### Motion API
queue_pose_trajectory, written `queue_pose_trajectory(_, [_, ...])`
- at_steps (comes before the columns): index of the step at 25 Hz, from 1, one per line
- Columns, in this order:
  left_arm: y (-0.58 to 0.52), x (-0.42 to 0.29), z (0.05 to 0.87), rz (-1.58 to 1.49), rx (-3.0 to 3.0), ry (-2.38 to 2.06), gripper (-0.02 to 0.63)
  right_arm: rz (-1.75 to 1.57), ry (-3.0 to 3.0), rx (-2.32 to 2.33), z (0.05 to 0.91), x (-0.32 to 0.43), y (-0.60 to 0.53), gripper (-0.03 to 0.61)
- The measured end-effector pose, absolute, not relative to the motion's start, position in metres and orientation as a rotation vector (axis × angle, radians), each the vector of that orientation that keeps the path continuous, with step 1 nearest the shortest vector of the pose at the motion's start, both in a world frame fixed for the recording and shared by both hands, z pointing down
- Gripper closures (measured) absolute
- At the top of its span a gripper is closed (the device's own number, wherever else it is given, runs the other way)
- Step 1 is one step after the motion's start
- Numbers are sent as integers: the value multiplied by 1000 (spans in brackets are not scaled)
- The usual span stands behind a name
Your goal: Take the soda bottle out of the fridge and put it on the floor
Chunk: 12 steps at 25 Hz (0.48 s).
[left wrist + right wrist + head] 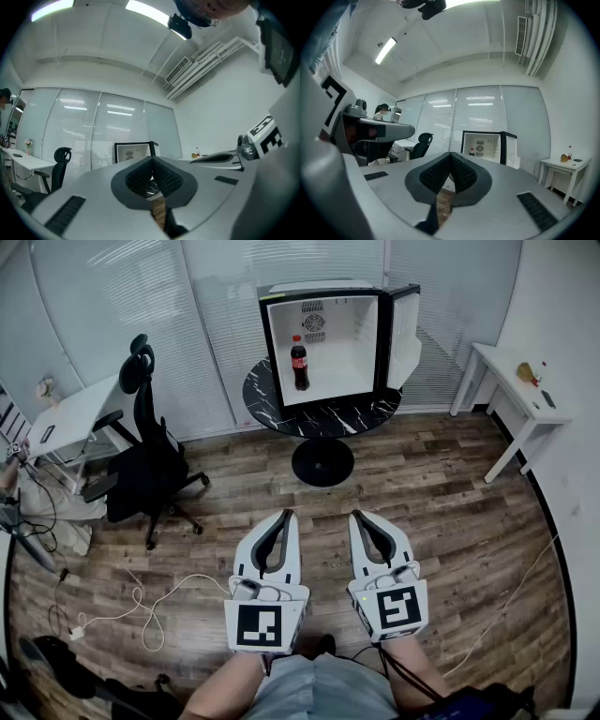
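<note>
A dark soda bottle [299,363] with a red label and cap stands upright at the left inside the open mini fridge [367,329], which sits on a round black marble table [323,414]. The bottle [472,152] shows small and far off in the right gripper view. Both grippers hang low over the wooden floor, well short of the table. My left gripper [288,515] is shut and holds nothing; its tips [152,161] meet. My right gripper [355,516] is shut too, empty, its tips [450,155] pressed together.
A black office chair [142,459] stands to the left of the table, next to a white desk [66,420]. A small white side table [517,396] with a few items is at the right wall. White cables [141,601] lie on the floor at the left. The fridge door [405,326] is swung open to the right.
</note>
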<state>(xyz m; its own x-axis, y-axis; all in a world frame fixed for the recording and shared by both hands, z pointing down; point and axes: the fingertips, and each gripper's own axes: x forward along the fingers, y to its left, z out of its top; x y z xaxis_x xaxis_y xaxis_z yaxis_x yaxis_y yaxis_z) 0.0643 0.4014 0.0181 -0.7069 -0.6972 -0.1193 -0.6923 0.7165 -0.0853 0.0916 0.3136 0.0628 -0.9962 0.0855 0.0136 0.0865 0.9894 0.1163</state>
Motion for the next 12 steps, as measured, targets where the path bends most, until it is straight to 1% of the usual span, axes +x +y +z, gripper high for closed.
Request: queue_pose_trajectory(12, [390, 71, 24, -84, -1135, 2794, 603, -148, -3142, -120, 61, 99, 296, 566])
